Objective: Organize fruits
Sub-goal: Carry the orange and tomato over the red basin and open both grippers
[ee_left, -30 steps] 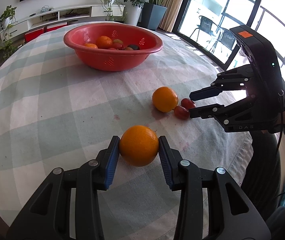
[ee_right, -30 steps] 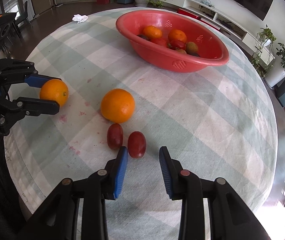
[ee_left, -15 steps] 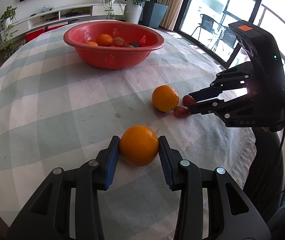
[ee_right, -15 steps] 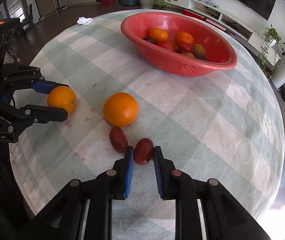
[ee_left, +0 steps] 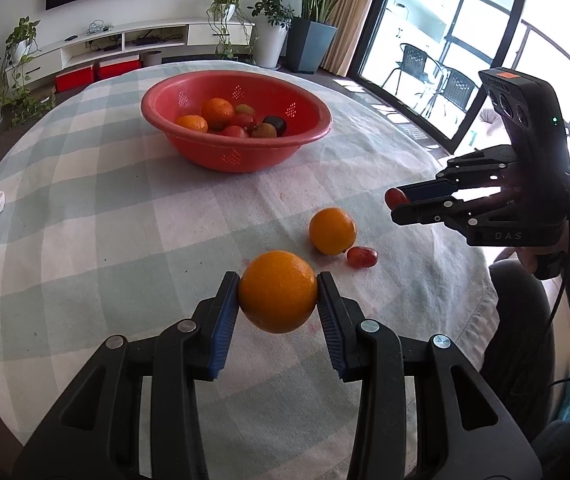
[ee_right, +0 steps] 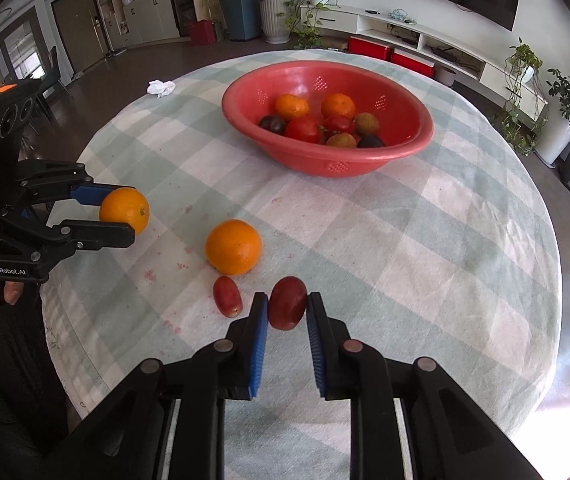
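My left gripper (ee_left: 278, 300) is shut on an orange (ee_left: 277, 291), held just above the checked tablecloth; the right wrist view shows the same orange (ee_right: 124, 215) at the left. My right gripper (ee_right: 287, 310) is shut on a red grape tomato (ee_right: 287, 307), lifted off the cloth; in the left wrist view that tomato (ee_left: 395, 197) peeks from the right gripper's tips. A second orange (ee_right: 233, 247) and another red grape tomato (ee_right: 227, 301) lie on the cloth between the two grippers. The red bowl (ee_right: 405, 148) farther back holds several fruits.
A crumpled white tissue (ee_right: 161, 87) lies near the far left edge of the round table (ee_right: 425, 240). The table's near edge drops off close behind both grippers. Plants, a low TV shelf and glass doors surround the table.
My right gripper closed on one of the two red tomatoes and lifted it off the cloth. The left gripper kept its hold on the orange and barely moved.
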